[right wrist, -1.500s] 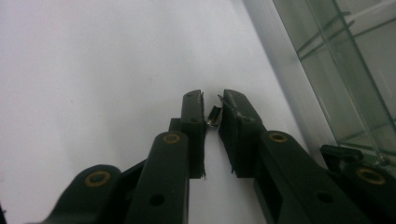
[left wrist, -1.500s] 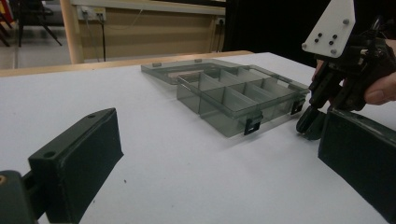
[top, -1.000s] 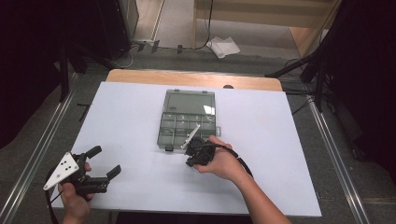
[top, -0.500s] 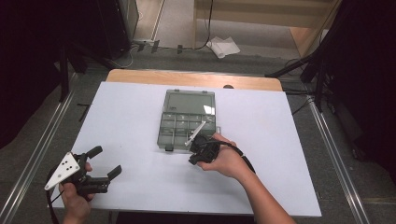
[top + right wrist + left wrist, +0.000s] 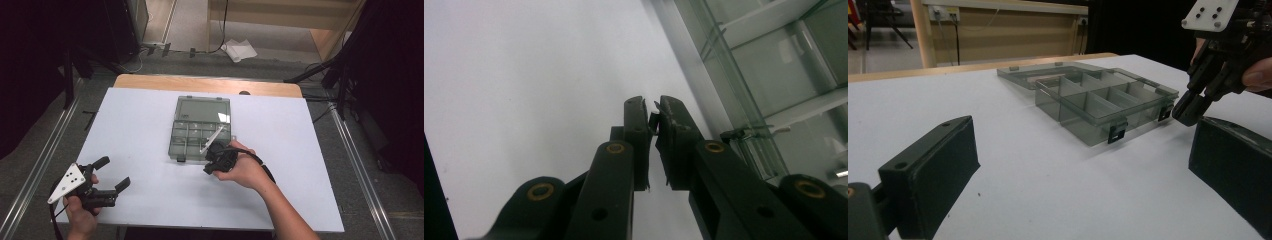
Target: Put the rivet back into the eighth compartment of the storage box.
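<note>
A smoky clear compartment box [image 5: 200, 134] lies open at the table's middle, its lid [image 5: 202, 107] flat behind it. My right gripper [image 5: 208, 169] hangs tips-down just off the box's near right corner, a hand wrapped around it. In the right gripper view its jaws [image 5: 653, 107] stand almost together with a small dark piece [image 5: 654, 121] pinched at the tips, and the box [image 5: 784, 75] is to their right. My left gripper [image 5: 115, 171] rests wide open at the near left corner. The left gripper view [image 5: 1080, 142] looks across at the box [image 5: 1103, 100] and the right gripper [image 5: 1195, 105].
The white table top [image 5: 140, 125] has a wooden strip [image 5: 200, 85] along its far edge. Metal rails [image 5: 45, 160] run along the floor on both sides. Dark stands and cables crowd the floor beyond the table.
My right gripper has edged slightly right and toward the box's front edge. The left gripper has stayed where it was.
</note>
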Tool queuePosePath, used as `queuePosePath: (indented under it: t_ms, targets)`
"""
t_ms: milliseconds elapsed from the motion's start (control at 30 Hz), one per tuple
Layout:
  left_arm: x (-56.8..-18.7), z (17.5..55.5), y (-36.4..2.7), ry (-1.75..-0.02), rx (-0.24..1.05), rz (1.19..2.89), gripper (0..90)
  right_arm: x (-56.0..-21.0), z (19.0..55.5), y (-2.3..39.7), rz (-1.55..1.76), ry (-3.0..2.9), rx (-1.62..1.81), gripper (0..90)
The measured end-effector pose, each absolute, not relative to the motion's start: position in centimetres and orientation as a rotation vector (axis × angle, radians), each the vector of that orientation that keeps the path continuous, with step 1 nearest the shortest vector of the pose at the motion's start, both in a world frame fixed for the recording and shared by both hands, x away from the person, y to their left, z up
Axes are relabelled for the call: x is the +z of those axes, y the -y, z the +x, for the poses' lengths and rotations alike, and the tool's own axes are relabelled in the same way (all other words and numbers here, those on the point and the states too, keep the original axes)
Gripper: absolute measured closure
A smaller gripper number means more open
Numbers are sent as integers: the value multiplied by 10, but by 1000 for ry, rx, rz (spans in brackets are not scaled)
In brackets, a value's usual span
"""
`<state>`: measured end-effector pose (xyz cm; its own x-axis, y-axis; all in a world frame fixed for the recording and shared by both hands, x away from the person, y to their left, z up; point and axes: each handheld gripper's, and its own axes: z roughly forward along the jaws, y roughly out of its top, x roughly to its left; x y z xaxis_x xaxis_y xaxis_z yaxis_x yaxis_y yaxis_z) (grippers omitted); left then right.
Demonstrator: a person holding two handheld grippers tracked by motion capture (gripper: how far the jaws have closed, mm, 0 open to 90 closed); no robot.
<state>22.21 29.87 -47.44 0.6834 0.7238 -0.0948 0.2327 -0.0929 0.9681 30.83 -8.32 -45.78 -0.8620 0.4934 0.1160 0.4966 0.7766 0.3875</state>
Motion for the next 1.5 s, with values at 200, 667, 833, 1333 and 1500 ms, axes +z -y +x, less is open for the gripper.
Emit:
queuePosePath:
  t_ms: [200,667,833,1333,1500]
  targets:
    - [-475,222,-298,-787,492,1653,0,-454,310,85,-822,2950,-645,840]
    - [-475,222,-299,-787,492,1654,0,-444,314,89,-834,2946,-655,840]
    - [-475,222,-299,-788,491,1654,0,-440,315,90,-831,2948,-660,840]
    - [-475,222,-299,-787,492,1655,0,-433,319,93,-837,2952,-666,840]
    - [-474,222,-299,-787,493,1655,0,-430,321,95,-842,2952,-670,840]
